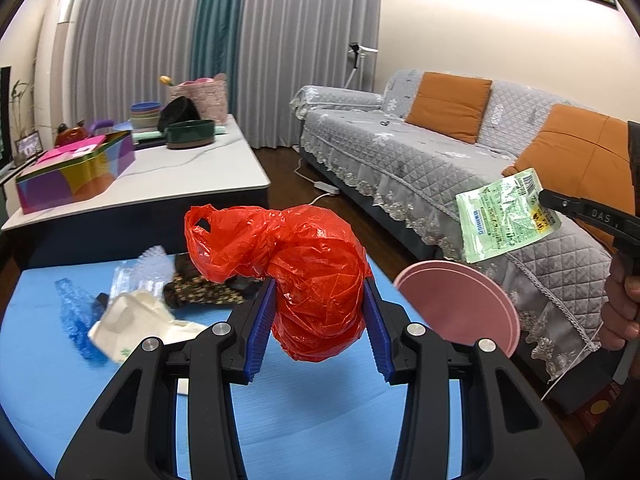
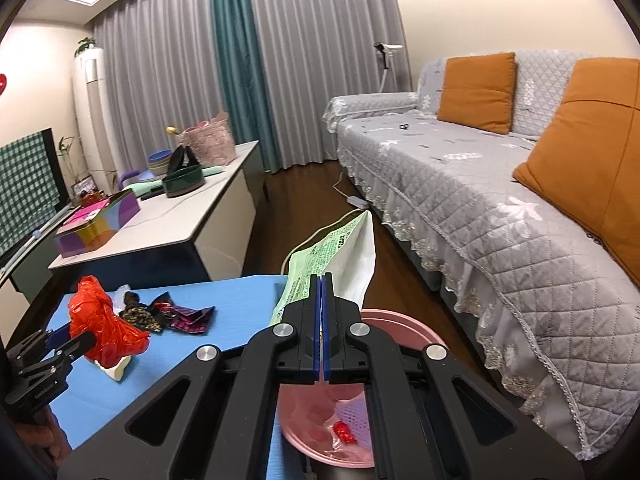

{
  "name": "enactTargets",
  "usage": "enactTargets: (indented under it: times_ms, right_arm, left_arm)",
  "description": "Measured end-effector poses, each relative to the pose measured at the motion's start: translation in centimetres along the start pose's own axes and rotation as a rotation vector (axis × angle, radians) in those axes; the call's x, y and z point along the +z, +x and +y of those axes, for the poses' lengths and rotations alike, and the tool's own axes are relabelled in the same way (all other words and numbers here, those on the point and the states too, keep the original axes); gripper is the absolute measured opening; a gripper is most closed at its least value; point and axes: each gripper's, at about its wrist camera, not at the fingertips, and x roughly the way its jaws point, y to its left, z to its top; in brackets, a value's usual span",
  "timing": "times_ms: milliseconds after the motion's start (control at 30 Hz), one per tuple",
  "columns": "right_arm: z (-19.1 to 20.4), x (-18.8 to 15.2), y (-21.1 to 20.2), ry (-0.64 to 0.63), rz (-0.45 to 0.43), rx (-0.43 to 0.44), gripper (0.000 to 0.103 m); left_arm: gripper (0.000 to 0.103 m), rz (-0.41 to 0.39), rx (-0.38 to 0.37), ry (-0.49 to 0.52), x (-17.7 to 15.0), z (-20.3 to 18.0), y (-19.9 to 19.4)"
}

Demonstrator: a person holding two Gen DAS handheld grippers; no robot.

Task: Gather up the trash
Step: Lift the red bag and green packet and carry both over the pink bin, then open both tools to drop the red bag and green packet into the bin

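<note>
Red bag (image 1: 312, 280) held bunched in left claw (image 1: 318, 312) beside pink bin (image 2: 400, 324), green wrapper (image 2: 320, 264) pinched in fully closed right claw (image 2: 322, 296) above it; slippery plastic may be dropped short onto desk (image 1: 280, 420).

Blue mat (image 1: 312, 420): wrappers (image 2: 188, 318), prob. cloth (image 1: 132, 320).

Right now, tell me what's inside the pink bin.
The pink bin holds a small red wrapper and a clear perforated plastic piece. The right tool and its green packet cover the rest.
</note>
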Motion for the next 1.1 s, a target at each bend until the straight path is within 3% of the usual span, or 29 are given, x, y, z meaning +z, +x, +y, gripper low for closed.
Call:
enactTargets:
  times_ms: [500, 1100]
  right_arm:
    - [-4.2, 0.3, 0.3, -0.021, -0.006, -0.124, 0.001]
    - [-6.1, -0.8, 3.3, -0.043, 0.054, -0.167, 0.001]
  left_arm:
    - [0.043, 0.018, -0.146, 0.094, 1.1, -7.8, 4.1]
    - [0.042, 0.084, -0.242, 0.184, 0.5, -13.6, 10.1]
